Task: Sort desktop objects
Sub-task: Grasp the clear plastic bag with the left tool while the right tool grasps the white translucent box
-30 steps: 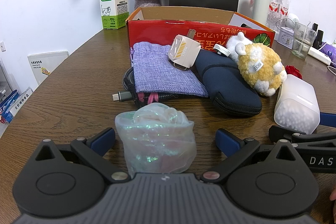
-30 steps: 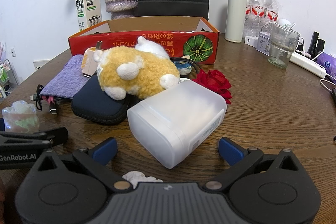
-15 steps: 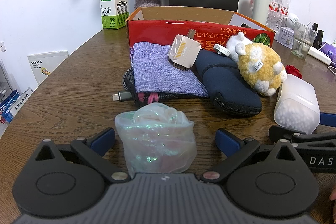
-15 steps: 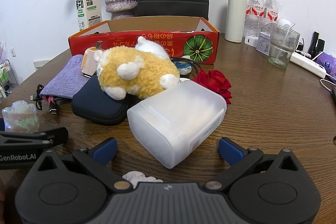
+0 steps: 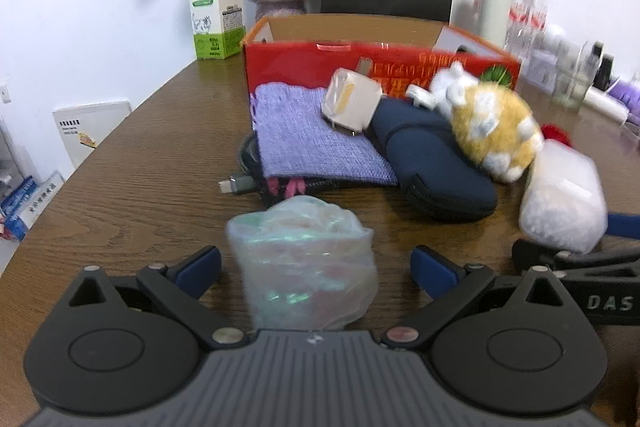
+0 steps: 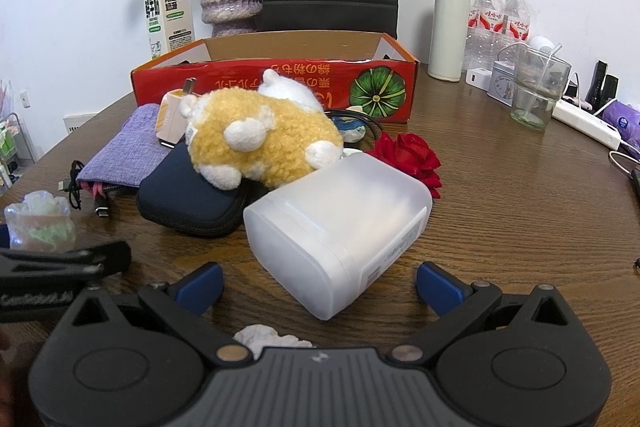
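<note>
Left gripper (image 5: 316,263) has shifted slightly, jaws wide around one crumpled plastic bag (image 5: 306,263); right gripper (image 6: 320,281) wide around one translucent container (image 6: 340,231).

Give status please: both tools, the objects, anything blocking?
Left tool open around crumpled plastic bag, not gripping. Right tool open around white plastic container, lying on its side. Red box beyond plush toy and dark pouch.
</note>
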Available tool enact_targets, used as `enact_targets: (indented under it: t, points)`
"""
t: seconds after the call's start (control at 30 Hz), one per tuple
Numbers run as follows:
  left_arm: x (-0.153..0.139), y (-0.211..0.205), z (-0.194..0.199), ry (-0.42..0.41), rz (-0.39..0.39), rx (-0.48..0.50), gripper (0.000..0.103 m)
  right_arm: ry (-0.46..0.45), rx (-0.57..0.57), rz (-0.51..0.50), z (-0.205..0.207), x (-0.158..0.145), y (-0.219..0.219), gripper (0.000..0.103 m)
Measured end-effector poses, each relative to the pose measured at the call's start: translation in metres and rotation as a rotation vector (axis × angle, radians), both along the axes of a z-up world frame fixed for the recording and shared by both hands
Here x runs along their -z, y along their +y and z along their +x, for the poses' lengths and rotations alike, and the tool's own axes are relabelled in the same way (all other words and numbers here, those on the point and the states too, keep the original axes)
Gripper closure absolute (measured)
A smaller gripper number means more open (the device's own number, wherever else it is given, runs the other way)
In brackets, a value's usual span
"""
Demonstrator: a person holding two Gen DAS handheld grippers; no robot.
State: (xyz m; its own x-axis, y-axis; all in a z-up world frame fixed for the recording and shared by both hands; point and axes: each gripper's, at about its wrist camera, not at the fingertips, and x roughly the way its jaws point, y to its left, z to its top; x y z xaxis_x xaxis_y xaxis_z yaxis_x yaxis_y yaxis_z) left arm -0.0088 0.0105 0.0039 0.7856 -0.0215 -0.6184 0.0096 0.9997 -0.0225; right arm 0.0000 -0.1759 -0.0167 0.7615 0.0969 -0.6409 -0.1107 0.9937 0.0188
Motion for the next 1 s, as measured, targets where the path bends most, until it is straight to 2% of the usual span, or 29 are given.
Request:
enact_targets:
  t: [0.1, 0.23, 0.3, 0.37, 0.47, 0.57, 0.7, 0.8, 0.9, 0.93, 0.97, 1.0]
  points:
    - [-0.007, 0.019, -0.014, -0.031, -0.085, -0.019, 0.000, 0.005, -0.003, 0.014, -0.003, -0.001, -0.003, 0.002]
    - [-0.012, 0.033, -0.009, -0.047, -0.071, -0.061, 0.001, -0.062, -0.006, 0.138, -0.017, -0.016, -0.019, 0.003]
    - [-0.012, 0.036, -0.003, -0.046, -0.078, -0.079, 0.011, -0.103, 0.011, 0.181, -0.013, -0.023, -0.024, 0.003]
    - [-0.009, 0.036, 0.003, -0.007, -0.092, -0.071, 0.041, -0.119, 0.045, 0.194, -0.003, -0.025, -0.027, 0.004]
    - [-0.007, 0.030, -0.003, -0.017, -0.063, -0.062, 0.056, -0.105, 0.121, 0.200, 0.014, -0.017, -0.026, 0.016]
    - [-0.009, 0.028, -0.014, -0.036, -0.074, -0.025, 0.060, -0.082, 0.136, 0.218, 0.017, -0.012, -0.029, 0.019]
    - [-0.022, 0.025, -0.035, -0.120, -0.046, 0.000, 0.061, -0.075, 0.107, 0.179, 0.001, -0.014, -0.033, 0.026]
    - [-0.032, 0.023, -0.039, -0.148, -0.030, 0.020, 0.060, -0.062, 0.108, 0.138, -0.011, -0.017, -0.041, 0.028]
    - [-0.029, 0.014, -0.035, -0.127, 0.024, 0.030, 0.060, -0.046, 0.085, 0.081, -0.020, -0.020, -0.045, 0.024]
    - [-0.027, 0.012, -0.034, -0.121, 0.033, 0.027, 0.060, -0.035, 0.089, 0.069, -0.021, -0.020, -0.047, 0.015]
    - [-0.025, 0.011, -0.034, -0.117, 0.029, 0.028, 0.060, -0.029, 0.106, 0.063, -0.021, -0.020, -0.047, 0.010]
    - [-0.024, 0.011, -0.033, -0.113, 0.017, 0.030, 0.060, -0.038, 0.120, 0.065, -0.021, -0.019, -0.047, 0.010]
